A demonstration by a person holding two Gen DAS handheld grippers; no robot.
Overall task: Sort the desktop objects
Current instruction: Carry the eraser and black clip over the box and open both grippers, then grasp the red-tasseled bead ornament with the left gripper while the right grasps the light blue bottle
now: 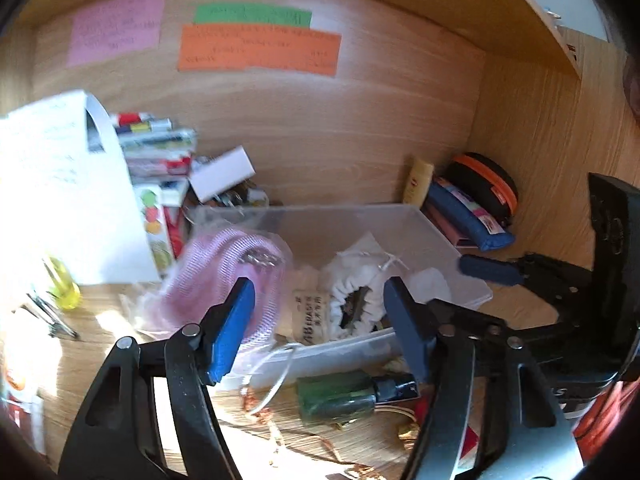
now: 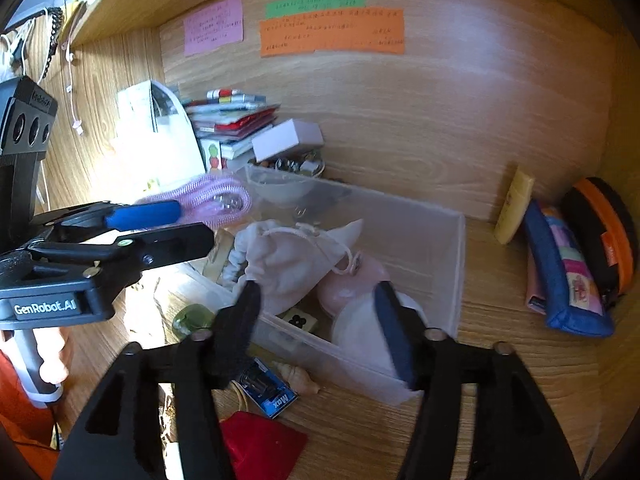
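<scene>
A clear plastic box [image 1: 440,240] [image 2: 444,280] sits on the wooden desk. It holds a white drawstring bag [image 1: 352,280] [image 2: 288,260] and a pale pink pouch [image 2: 348,284]. My left gripper [image 1: 318,282] [image 2: 192,222] hovers open over the box's near rim, the white bag showing between its fingers. A blurred pink mesh pouch [image 1: 228,276] [image 2: 216,200] hangs at the tip of its left finger, over the box's left end. My right gripper [image 2: 316,286] stands open above the box's front wall, with nothing pinched. One of its blue fingers [image 1: 490,270] shows at the box's right end.
In front of the box lie a green bottle [image 1: 336,396], a blue card [image 2: 268,394], a shell [image 2: 298,378] and a red pouch [image 2: 256,444]. At the right wall lean a blue pencil case [image 2: 560,272], an orange-black case [image 2: 608,232] and a yellow tube [image 2: 514,208]. Books [image 2: 232,120] and a white bag [image 1: 60,184] stand at the left.
</scene>
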